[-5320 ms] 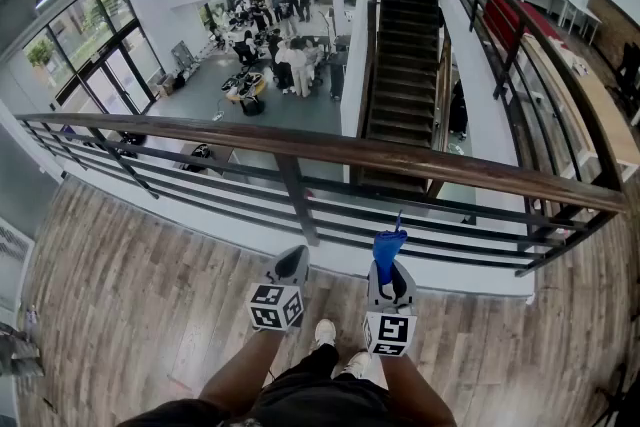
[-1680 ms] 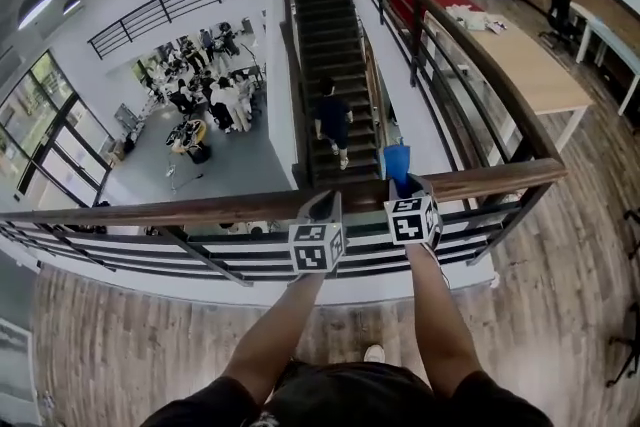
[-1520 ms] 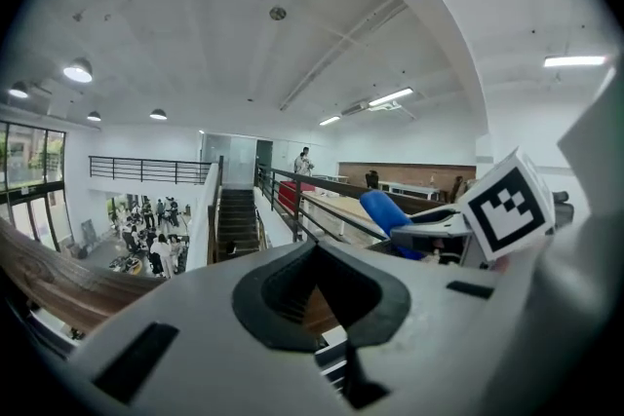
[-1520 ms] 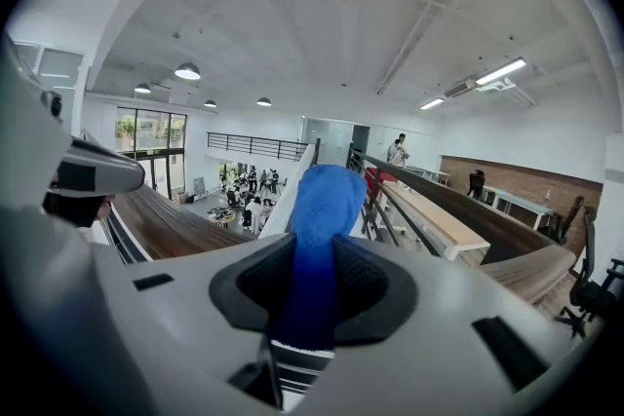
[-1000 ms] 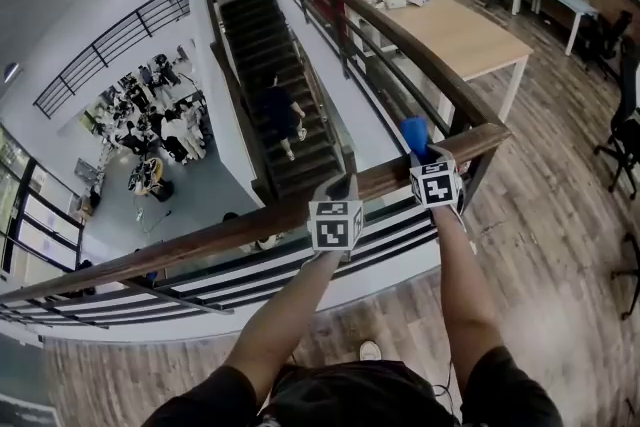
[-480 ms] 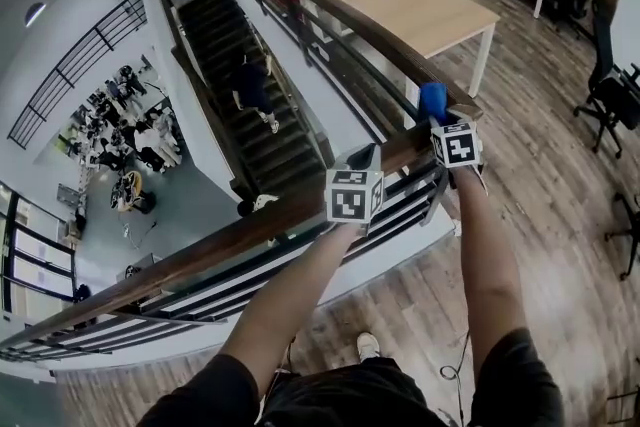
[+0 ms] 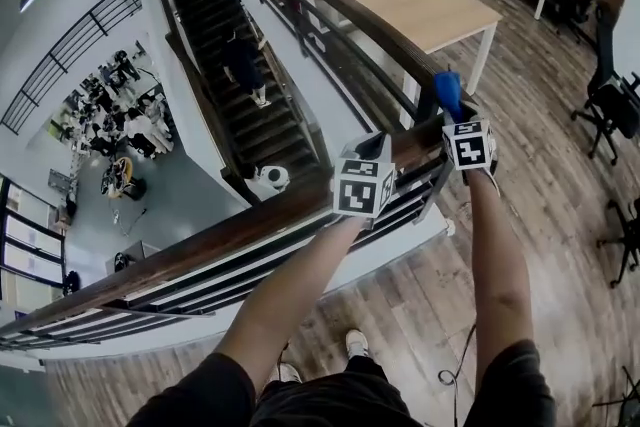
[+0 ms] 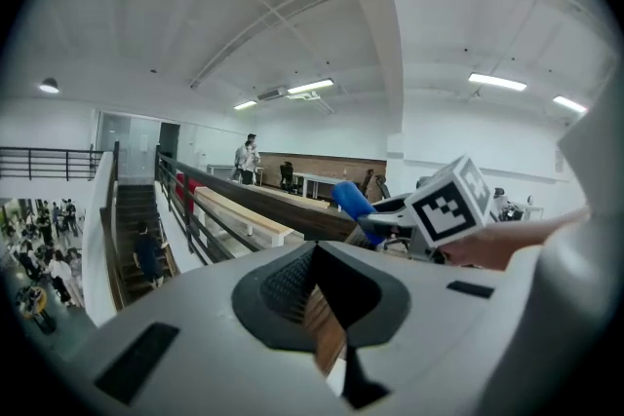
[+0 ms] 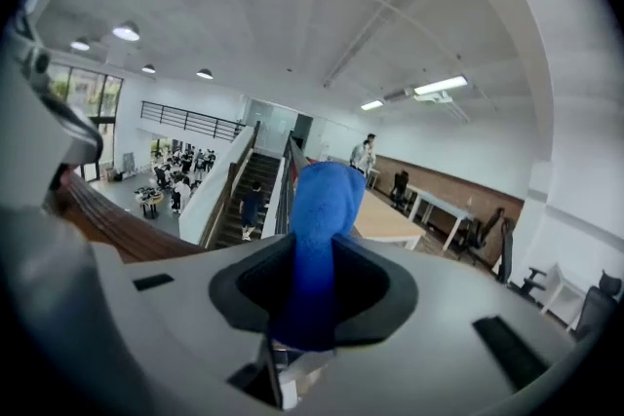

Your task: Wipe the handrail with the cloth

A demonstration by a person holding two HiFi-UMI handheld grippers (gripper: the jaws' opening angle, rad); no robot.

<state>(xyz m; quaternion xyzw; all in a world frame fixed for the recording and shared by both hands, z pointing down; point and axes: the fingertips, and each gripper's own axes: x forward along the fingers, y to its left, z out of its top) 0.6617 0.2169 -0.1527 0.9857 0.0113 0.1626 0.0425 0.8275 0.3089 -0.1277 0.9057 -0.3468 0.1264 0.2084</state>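
Open hall w/ a lower floor (image 7: 165,190) visible far below, a crowd of people (image 7: 125,120) down there, and a staircase (image 7: 262,120) w/ one person (image 7: 240,57) on it. On the upper level, a long table (image 7: 425,10) stands behind the railing. The wooden handrail (image 7: 225,237) runs from lower left up to a corner at the right, then turns away along the stairwell. Both grippers are at the rail near that corner, close together but apart. The left gripper (image 7: 372,147) has its jaws pressed together w/ nothing pinched, its tip at the rail's far edge. The right gripper (image 7: 452,117) is clamped on the blue cloth (image 7: 447,93), which pokes up as a bunched roll past the jaws, right over the corner. Can't tell if the cloth actually touches the wood. In the right gripper view the cloth (image 9: 320,229) fills the jaw gap and the rail (image 9: 107,229) lies off to the left. Judgement: the wipe is at its start, prob. no real contact yet. Risks: w/ so little cloth exposed, the hard jaw tips could scrape the wood instead of wiping. If the roll snags at the corner joint it could pull out of the grip and drop over the edge twd the stairs below. Leaning out over the rail would make either worse.
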